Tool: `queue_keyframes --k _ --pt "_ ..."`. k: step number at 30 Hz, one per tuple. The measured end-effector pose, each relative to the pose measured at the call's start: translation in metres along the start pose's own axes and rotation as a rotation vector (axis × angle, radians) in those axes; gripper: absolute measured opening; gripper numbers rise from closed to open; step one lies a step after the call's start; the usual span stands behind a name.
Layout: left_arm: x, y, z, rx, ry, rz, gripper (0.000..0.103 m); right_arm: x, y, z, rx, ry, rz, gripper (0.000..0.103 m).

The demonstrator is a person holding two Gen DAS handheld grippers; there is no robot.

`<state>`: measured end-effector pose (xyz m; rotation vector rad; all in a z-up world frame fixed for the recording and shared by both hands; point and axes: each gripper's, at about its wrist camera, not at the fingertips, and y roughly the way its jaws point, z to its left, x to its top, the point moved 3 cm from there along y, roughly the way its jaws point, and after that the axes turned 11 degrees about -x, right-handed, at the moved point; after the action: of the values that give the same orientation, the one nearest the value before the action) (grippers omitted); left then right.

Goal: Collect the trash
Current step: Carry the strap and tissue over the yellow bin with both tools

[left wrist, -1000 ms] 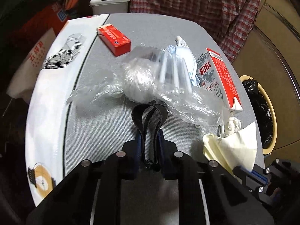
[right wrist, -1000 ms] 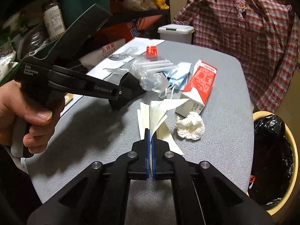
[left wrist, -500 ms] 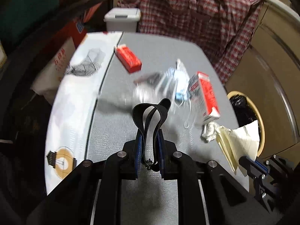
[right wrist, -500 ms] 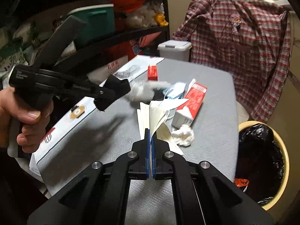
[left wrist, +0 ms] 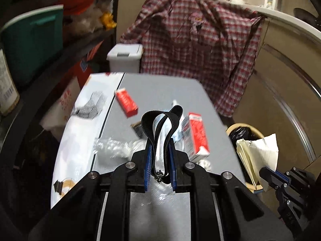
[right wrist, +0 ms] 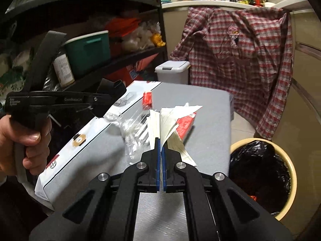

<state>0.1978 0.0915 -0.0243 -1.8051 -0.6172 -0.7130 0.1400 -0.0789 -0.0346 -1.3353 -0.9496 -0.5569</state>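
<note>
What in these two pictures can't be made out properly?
- Clear plastic wrap: left wrist view, smeared by motion blur.
- Red carton: right wrist view, mostly behind the paper pinched in the right gripper.
- Yellow bin contents: only its black liner shows.

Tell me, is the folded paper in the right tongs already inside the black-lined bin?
No, the folded paper is clamped in the right tongs above the grey table, while the black-lined bin sits off to the side.
</note>
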Motion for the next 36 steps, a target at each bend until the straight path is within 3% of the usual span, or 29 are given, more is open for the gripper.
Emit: queue_keyframes --k 11,22,36 --pt "0.013 0.005 -0.049 -0.047 0.032 -0.082 0.015 0.017 -0.017 -0.059 -0.118 0.072 -0.067 0.002" --pt "0.013 0.037 -0.124 -0.149 0.093 -0.077 0.015 0.031 -0.042 -0.142 -0.297 0.158 -0.131 0.002" --pt "0.002 0.074 -0.200 -0.242 0.197 -0.042 0.015 0.021 -0.050 -0.191 -0.380 0.220 -0.116 0.002"
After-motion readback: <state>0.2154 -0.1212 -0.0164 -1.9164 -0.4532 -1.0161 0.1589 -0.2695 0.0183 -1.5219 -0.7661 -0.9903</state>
